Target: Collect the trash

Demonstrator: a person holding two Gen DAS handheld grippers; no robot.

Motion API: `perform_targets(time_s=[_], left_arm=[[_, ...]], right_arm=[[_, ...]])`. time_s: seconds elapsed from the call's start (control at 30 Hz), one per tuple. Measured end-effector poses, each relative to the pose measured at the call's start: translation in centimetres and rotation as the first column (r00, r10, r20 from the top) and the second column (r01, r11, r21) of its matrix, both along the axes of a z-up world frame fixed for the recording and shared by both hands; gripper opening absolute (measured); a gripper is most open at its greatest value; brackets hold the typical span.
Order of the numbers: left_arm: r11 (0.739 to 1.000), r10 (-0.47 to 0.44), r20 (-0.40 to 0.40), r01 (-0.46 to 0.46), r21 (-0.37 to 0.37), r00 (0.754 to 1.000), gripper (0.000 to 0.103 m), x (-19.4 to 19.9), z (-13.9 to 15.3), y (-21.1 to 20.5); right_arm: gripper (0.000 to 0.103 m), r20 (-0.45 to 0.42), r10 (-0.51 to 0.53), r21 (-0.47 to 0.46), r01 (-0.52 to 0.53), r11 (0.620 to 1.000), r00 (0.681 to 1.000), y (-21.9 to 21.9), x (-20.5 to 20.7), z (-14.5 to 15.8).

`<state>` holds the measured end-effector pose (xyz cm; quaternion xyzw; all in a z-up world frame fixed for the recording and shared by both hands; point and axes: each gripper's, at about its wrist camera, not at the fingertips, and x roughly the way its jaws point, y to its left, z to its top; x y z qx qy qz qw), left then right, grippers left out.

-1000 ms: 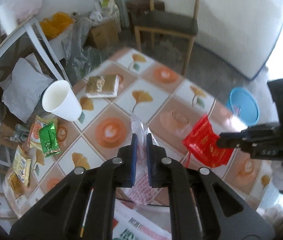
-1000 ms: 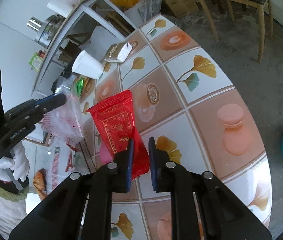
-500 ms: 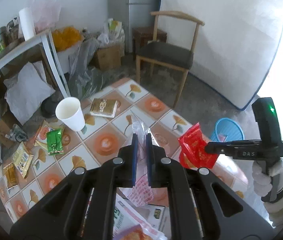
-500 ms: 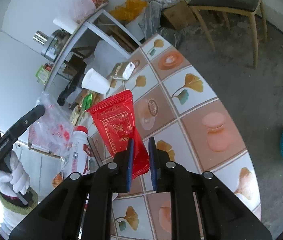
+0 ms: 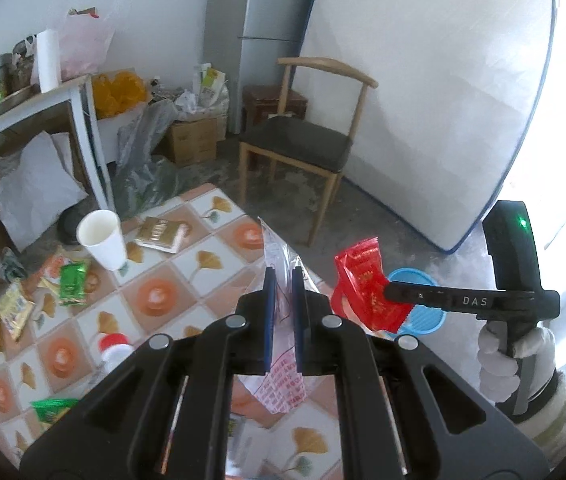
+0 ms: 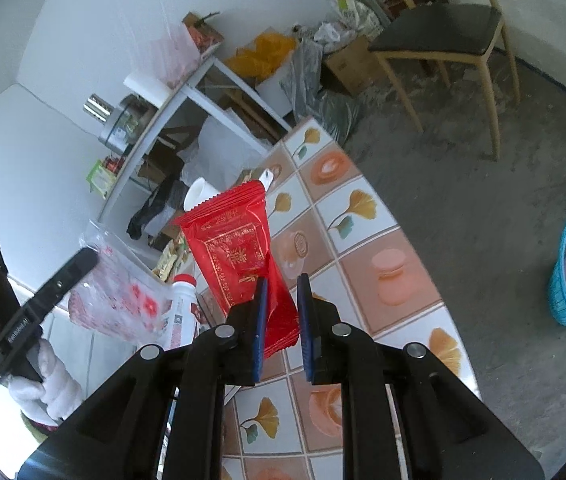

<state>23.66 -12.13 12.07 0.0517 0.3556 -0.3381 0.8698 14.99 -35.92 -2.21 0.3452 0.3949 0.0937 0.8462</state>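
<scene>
Far left of the left wrist view: small snack packets [image 5: 15, 312] scattered on a tiled table [image 5: 211, 264], a green packet [image 5: 71, 283] among them, a white paper cup [image 5: 103, 240] upright beside a gold packet [image 5: 161, 234]. At centre: left gripper [image 5: 281, 280] raised above the table, jaws clamped on a clear plastic bag [image 5: 283, 376] with red print, the bag hanging clear of the tabletop. Just to the right: right gripper [image 5: 393, 292], gripped by a gloved hand [image 5: 511, 356], pinching a red wrapper [image 5: 367, 284] in the air over a blue basket [image 5: 423, 314] on the floor. Behind: a wooden chair [image 5: 303, 144]. From the right wrist view: red wrapper squeezed between blue pads [image 6: 261, 312], white bottle [image 6: 183, 312] standing on the table below.
</scene>
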Motion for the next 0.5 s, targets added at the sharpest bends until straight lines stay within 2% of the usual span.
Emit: perform_targets(time_s=[0.2,0.33,0.5], left_arm=[[0.999,-0.035,-0.019,0.035,-0.03,0.999,0.006,-1.2,-1.0,-3.7],[0.995,-0.064,-0.034,0.061,-0.076,0.997,0.006,-2.1,-1.3,-6.6],[0.993,-0.101,-0.02,0.1,-0.062,0.995,0.006,-3.2,-1.9,-9.6]], right_arm=[[0.015,0.019,-0.05,-0.001,0.05,0.999,0.999,-2.8,-2.2,1.0],[0.015,0.001,-0.104,-0.011,0.104,0.995,0.995,-5.3,-3.8,1.0],[0.015,-0.007,-0.183,-0.006,0.183,0.983,0.983,-8.4,-6.5,0.9]])
